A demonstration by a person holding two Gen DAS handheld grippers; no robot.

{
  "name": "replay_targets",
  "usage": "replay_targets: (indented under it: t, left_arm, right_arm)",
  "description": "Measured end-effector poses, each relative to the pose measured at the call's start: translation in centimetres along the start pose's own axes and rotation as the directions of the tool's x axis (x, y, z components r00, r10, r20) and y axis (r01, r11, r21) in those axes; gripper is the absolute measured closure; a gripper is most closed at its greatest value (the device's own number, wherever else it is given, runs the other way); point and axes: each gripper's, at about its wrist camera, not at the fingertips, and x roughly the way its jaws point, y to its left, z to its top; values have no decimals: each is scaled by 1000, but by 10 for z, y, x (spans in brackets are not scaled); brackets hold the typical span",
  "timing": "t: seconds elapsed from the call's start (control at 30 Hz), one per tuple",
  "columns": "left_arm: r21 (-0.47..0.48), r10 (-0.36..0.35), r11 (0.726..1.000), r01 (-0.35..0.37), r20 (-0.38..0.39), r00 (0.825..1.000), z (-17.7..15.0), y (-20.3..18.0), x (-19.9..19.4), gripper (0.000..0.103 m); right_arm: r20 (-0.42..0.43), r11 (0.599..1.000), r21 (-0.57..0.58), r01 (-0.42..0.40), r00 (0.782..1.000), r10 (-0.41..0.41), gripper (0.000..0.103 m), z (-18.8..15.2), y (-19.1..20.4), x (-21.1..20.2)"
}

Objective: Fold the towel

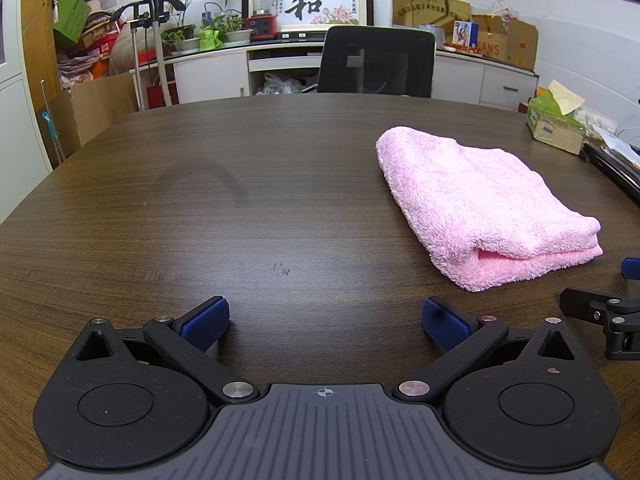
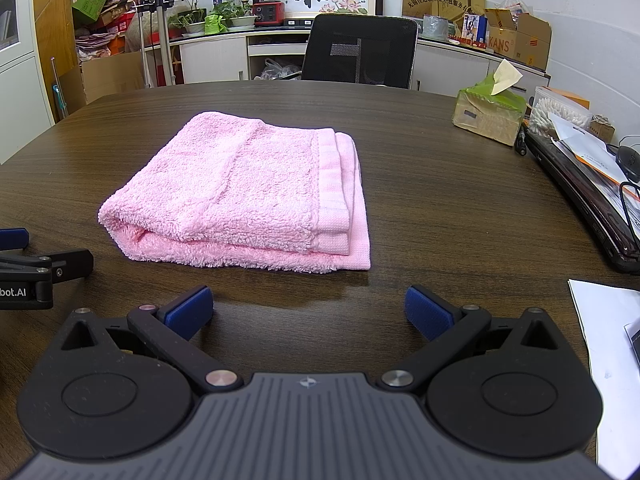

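A pink towel point(image 2: 244, 192) lies folded into a thick rectangle on the dark wood table point(image 2: 440, 208). In the left wrist view the towel point(image 1: 480, 204) is ahead and to the right. My left gripper point(image 1: 326, 320) is open and empty, low over bare table, left of the towel. My right gripper point(image 2: 308, 310) is open and empty, just in front of the towel's near edge, not touching it. Each gripper shows at the edge of the other's view: the right gripper point(image 1: 608, 312) and the left gripper point(image 2: 36, 268).
A green tissue box point(image 2: 490, 114) stands at the far right of the table. A laptop with papers point(image 2: 584, 184) and a cotton swab box point(image 2: 560, 114) lie along the right edge. White paper point(image 2: 612, 344) is near right. A black office chair point(image 2: 360, 52) stands behind the table.
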Motion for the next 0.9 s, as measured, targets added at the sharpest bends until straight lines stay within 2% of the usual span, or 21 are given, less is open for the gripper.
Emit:
replay_targets:
  t: [0.9]
  left_arm:
    - [0, 0, 1000, 0, 0, 1000, 0, -1, 0, 0]
  right_arm:
    - [0, 1000, 0, 0, 1000, 0, 0, 0, 0, 0]
